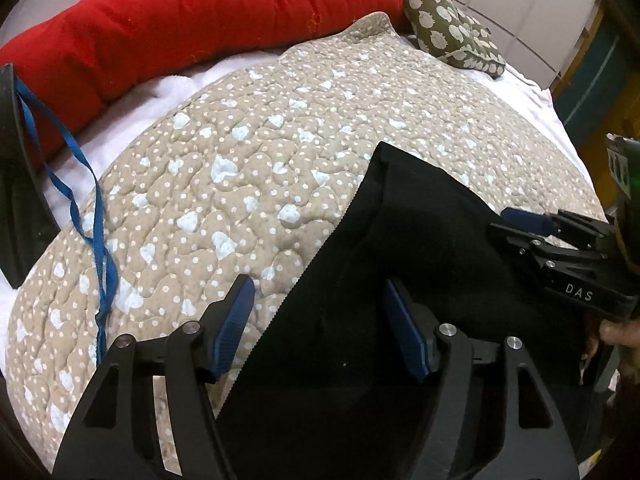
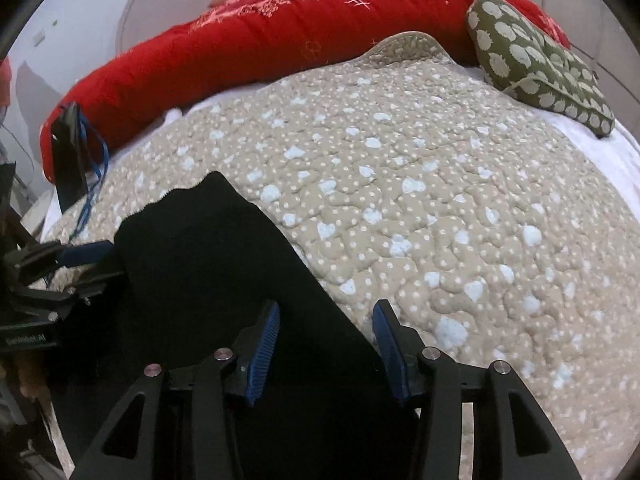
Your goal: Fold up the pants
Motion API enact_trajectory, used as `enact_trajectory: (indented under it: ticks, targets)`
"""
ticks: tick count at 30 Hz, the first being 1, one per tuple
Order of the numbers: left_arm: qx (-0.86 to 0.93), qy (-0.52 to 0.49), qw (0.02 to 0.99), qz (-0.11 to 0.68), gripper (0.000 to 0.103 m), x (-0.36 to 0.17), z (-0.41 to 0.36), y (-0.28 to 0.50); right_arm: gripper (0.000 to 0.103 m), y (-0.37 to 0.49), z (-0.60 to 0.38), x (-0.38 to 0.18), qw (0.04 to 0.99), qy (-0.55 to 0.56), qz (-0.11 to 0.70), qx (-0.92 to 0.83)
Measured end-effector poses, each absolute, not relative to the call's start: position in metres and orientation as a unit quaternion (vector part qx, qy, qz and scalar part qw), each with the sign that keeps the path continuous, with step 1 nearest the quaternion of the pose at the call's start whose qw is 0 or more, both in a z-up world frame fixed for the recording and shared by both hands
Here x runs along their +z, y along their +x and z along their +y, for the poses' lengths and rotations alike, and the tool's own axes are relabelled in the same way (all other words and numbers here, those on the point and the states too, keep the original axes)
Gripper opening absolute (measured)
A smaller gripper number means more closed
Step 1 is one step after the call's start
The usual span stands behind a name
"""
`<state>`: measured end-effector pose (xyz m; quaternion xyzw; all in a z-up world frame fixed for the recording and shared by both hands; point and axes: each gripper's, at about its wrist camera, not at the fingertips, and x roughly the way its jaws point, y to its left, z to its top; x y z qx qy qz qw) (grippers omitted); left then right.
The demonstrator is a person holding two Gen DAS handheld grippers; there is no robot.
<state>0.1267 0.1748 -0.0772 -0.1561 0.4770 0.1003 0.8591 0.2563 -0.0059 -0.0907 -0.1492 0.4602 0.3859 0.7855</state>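
So the black pants (image 1: 400, 264) are lying on the near side of the bed, on top of that puffy beige quilt (image 1: 240, 168) with the dots. Both grippers are hanging wide open, holding nothing: left gripper (image 1: 320, 320) is straddling one edge of the cloth, right gripper (image 2: 326, 336) the other. Fabric's looking soft, floppy and light, maybe a knit, so I'd pinch it right at the edges or corners. Red bolster (image 2: 240, 40) and olive pillow (image 2: 536, 64) are sitting at the back.
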Motion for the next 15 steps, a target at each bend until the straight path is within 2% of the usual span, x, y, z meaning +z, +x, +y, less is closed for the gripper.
enact_trajectory:
  ticks: [3,5,8,11,15]
  targets:
    - [0.099,-0.159,0.86,0.475,0.069,-0.076,0.176,0.125,0.007,0.236,-0.003,-0.082,0.791,-0.161,0.441,0.393]
    - [0.104,-0.163,0.86,0.472,0.069,-0.071,0.181,0.122,0.005,0.227,0.0,-0.074,0.801,-0.166,0.429,0.383]
    - [0.143,-0.155,0.871,0.443,0.068,-0.053,0.196,0.104,0.005,0.201,-0.014,-0.035,0.82,-0.112,0.405,0.388]
    - [0.171,-0.17,0.878,0.413,0.068,-0.032,0.22,0.079,0.005,0.138,-0.023,0.014,0.848,-0.1,0.347,0.388]
    - [0.192,-0.182,0.89,0.373,0.068,-0.003,0.241,0.043,0.005,0.059,-0.009,0.024,0.851,-0.084,0.335,0.396]
